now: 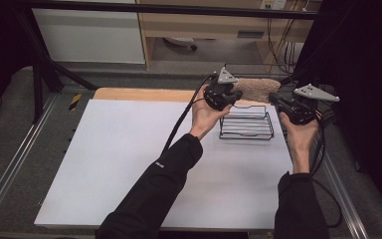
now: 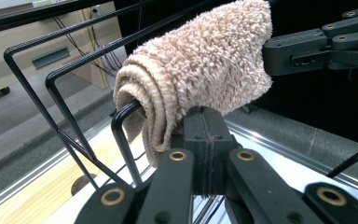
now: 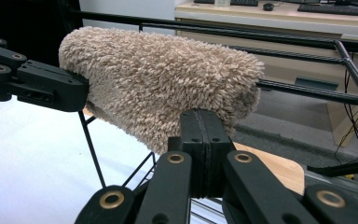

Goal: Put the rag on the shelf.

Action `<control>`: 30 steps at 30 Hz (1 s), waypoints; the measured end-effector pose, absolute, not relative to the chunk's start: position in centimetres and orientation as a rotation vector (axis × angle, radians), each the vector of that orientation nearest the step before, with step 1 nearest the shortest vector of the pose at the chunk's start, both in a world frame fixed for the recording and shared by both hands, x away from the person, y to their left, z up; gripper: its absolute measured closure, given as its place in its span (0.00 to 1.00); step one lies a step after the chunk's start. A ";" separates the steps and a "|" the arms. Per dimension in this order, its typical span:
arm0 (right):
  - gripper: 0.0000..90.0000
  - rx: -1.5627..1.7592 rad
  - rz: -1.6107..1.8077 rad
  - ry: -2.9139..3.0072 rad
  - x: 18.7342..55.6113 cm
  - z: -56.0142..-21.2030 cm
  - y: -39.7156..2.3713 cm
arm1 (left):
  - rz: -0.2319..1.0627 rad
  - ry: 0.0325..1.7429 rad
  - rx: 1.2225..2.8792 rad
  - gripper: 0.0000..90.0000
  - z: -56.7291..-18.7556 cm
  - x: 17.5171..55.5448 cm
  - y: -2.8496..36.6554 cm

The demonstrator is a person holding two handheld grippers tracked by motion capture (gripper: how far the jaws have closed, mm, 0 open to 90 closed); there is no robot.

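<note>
Both grippers, left gripper and right gripper, pinch opposite ends of the rolled towel, held above the wire basket. Uneven release could unroll it or snag the basket's rim.

Our rig: left gripper and right gripper both matte black, brass-ringed pivots, grey three-cornered plates on top, black cables trailing. We're wearing black long sleeves, small white logo on left.

Rolled towel above wire rack
</note>
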State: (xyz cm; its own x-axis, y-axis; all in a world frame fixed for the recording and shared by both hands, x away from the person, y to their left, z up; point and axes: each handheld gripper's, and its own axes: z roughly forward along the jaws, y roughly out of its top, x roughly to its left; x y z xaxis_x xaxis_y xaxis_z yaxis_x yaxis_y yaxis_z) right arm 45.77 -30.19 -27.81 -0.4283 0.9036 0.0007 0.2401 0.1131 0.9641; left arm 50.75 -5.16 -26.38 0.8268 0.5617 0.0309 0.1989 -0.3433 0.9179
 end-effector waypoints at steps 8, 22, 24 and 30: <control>0.95 1.086 1.384 1.748 44.8 -27.0 -30.3 | 0.410 0.560 1.910 0.91 -25.8 50.0 -4.4; 0.58 1.082 1.460 1.759 43.0 -25.7 -28.4 | 0.408 0.609 1.916 0.57 -26.2 47.8 0.5; 0.54 1.086 1.465 1.762 42.8 -25.7 -28.1 | 0.412 0.623 1.912 0.52 -26.5 47.4 1.7; 0.36 1.097 1.477 1.809 42.1 -26.0 -27.0 | 0.430 0.670 1.914 0.40 -27.9 46.3 5.8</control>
State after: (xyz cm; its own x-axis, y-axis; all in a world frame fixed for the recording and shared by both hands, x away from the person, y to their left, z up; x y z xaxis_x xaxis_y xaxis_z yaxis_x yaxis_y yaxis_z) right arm 42.08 -27.04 -25.98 -0.5128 0.8551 0.0763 0.2455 0.0609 0.9675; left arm 46.26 5.82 -27.92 0.7817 0.6237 0.0001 0.2603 -0.3264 0.9087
